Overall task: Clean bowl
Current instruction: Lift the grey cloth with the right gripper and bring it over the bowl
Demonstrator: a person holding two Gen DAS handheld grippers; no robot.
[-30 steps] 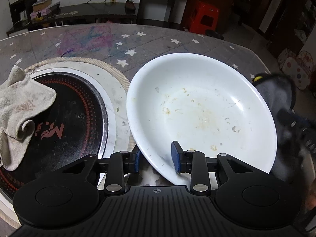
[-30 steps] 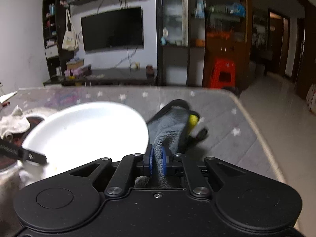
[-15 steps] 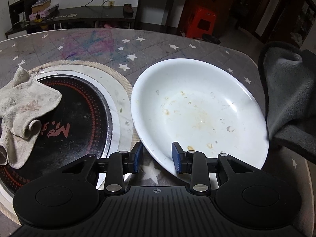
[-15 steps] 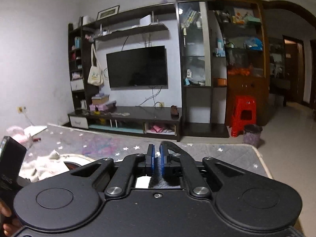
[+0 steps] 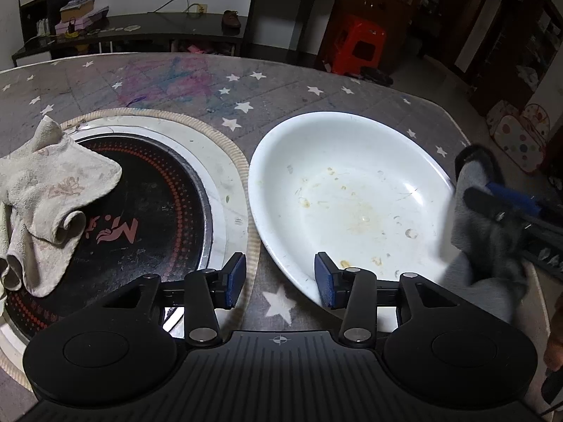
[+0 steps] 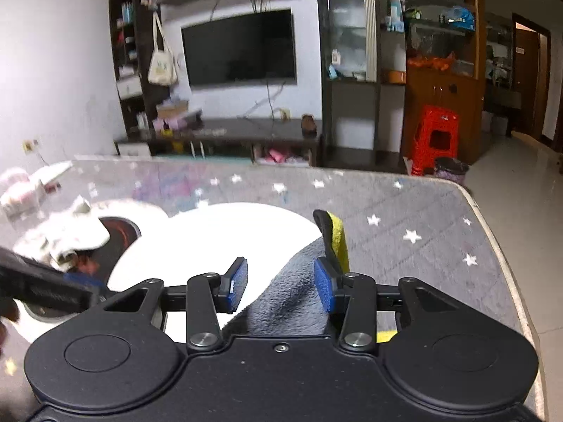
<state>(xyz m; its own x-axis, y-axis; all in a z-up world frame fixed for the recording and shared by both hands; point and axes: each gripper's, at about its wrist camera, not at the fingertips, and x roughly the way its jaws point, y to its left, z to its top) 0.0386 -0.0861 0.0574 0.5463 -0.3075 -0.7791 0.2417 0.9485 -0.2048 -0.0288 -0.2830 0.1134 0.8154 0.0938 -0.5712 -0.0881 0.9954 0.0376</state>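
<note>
Bowl (image 5: 352,193): white, wide and shallow, set on the star-printed table (image 5: 176,84), just beside the round black cooktop (image 5: 140,218). Brownish smears and dried crumbs are seen across its inner floor and near wall, so the cleaning is judged unfinished (how much wiping has been given cannot be told from one moment).

Grey cloth (image 6: 292,299): draped over the bowl's right rim, part inside the bowl and part on the table; a yellow-and-black edge is seen sticking up.

Beige rag (image 5: 45,204): crumpled on the left of the cooktop, well apart from the bowl.

Left gripper (image 5: 278,277): held low at the bowl's near rim, pointed forward; its jaws are spread apart, one pad outside the rim over the table, the other over the bowl's inside, nothing clamped.

Right gripper (image 6: 279,283): held above the cloth at the bowl's right side, jaws spread wide; the cloth lies between and under them, not pinched.
</note>
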